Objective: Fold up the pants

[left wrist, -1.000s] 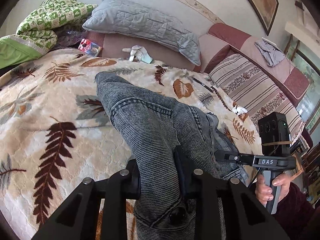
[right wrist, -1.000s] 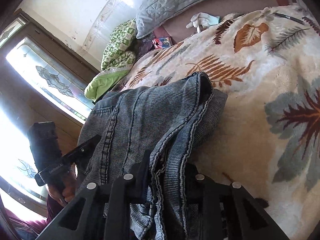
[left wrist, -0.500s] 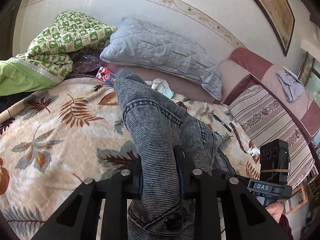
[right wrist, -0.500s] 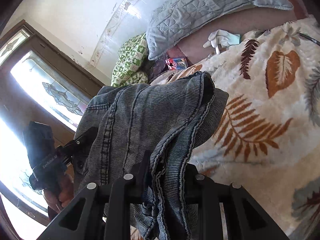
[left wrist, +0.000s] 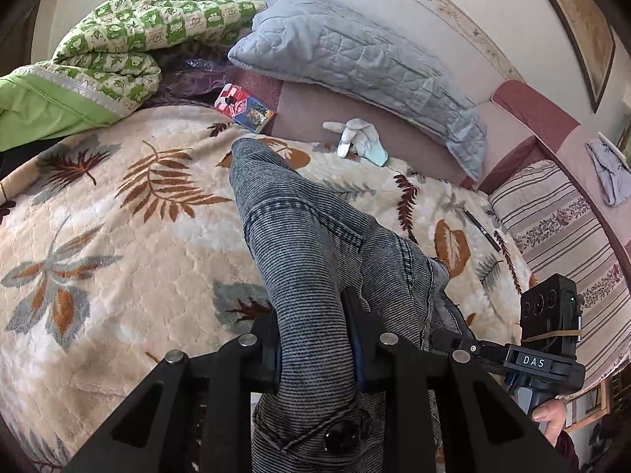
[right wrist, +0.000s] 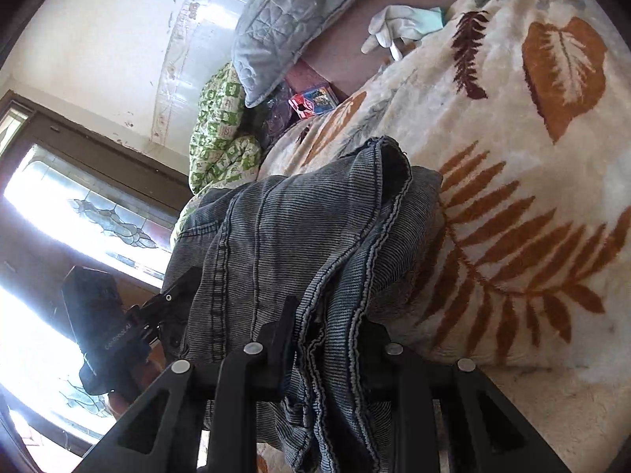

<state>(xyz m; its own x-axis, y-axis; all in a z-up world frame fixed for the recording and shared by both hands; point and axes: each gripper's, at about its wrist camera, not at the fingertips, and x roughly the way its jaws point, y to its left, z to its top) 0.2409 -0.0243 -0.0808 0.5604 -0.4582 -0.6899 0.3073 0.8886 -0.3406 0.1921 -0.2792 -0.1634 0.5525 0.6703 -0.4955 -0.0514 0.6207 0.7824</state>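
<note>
Left wrist view: the left gripper (left wrist: 313, 329) has its two black fingers closed narrowly on a thick fold of the pants (left wrist: 299, 244), grey-blue denim with fine ribbed lines, stitched seams and a dark button near the lower edge. The cloth fills the gap between the pads and runs forward in a humped band above the blanket (left wrist: 118, 236), a plush cream cover with quilted dimples and rust, brown and grey leaf prints. Behind it lie a quilted grey-blue pillow (left wrist: 355, 59), a puffy green-and-white patterned quilt (left wrist: 130, 39), a small red-and-blue printed box (left wrist: 244, 108), and a pale glove (left wrist: 355, 138). A striped cushion (left wrist: 560, 228) sits at the right. The right gripper (left wrist: 445, 341) shows low on the right as a black tool marked DAS, its fingertip buried in the denim, with a hand (left wrist: 552, 418) on its handle.

Right wrist view: the right gripper (right wrist: 327, 335) pinches a bunch of layered pants (right wrist: 299, 236) edges, where pale overlock stitching runs along the hems; the jaws stand only slightly apart, fully packed with cloth. The denim spreads in a wide, slack sheet to the left toward the left gripper (right wrist: 177, 299), which grips its far side. Below and right lies the fuzzy blanket (right wrist: 512, 197). A leaded glass window (right wrist: 98, 216) glows bright at the left.
</note>
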